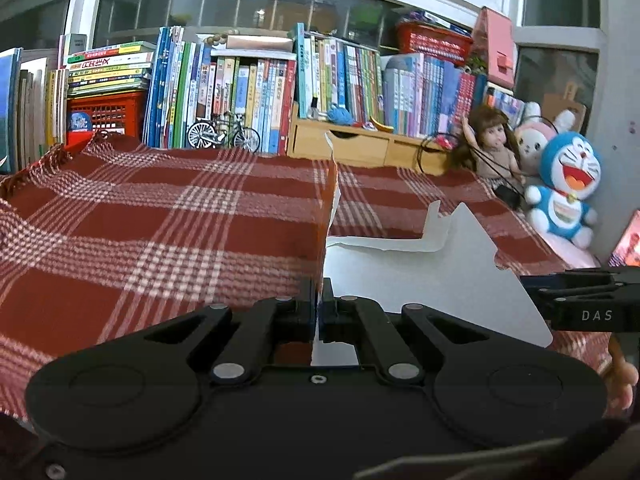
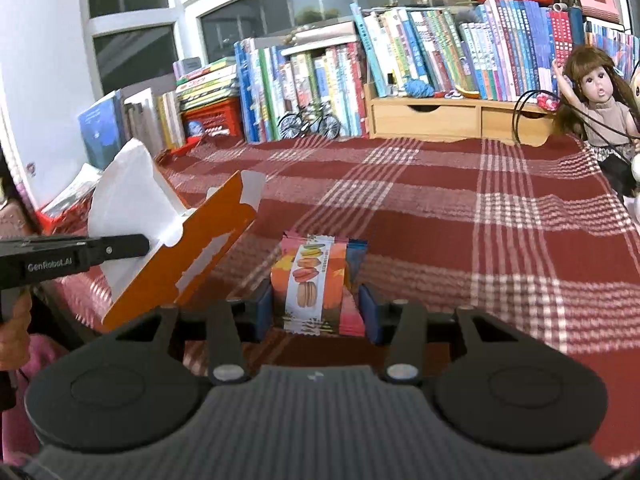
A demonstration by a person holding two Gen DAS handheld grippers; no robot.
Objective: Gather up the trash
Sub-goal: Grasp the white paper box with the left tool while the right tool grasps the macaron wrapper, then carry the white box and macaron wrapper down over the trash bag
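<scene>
Left tongs [image 1: 319,312]: closed on the edge of a torn cardboard box [image 1: 420,276], orange outside, white inside. The box stands up ahead of these tongs, above the plaid cloth [image 1: 160,220]. Right tongs [image 2: 316,308]: clamped on a snack packet [image 2: 314,284] printed with macarons. The packet sits between the fingers, just right of the box. Books [image 2: 400,60] stand well beyond both tongs.
</scene>
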